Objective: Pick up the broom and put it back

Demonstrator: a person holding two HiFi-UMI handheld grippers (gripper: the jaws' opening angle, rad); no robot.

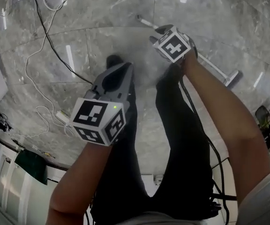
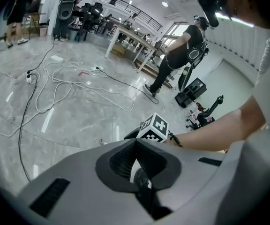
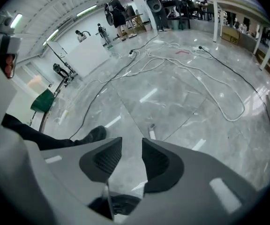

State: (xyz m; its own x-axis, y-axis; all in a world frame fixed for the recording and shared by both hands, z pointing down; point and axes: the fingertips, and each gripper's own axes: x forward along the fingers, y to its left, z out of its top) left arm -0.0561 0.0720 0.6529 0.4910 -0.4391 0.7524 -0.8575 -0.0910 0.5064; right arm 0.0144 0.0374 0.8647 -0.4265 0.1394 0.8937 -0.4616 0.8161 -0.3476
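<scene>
The broom [image 1: 211, 63] lies on the grey marble floor at the upper right of the head view, its thin handle running up and left, its head to the lower right. My right gripper [image 1: 159, 32] hangs over the handle's free end. In the right gripper view the right gripper [image 3: 131, 142] is open, and the handle's tip [image 3: 152, 131] shows on the floor beyond the gap, touched by neither pad. My left gripper [image 1: 125, 68] is in front of the person's black-trousered legs; in its own view the left gripper [image 2: 135, 142] is shut and empty.
Black cable [image 1: 46, 27] and white cable [image 1: 35, 110] loop over the floor to the left, with a power strip [image 1: 62, 117]. More cables [image 3: 191, 69] lie ahead. A person [image 2: 172, 60] stands by tables [image 2: 130, 36] in the distance.
</scene>
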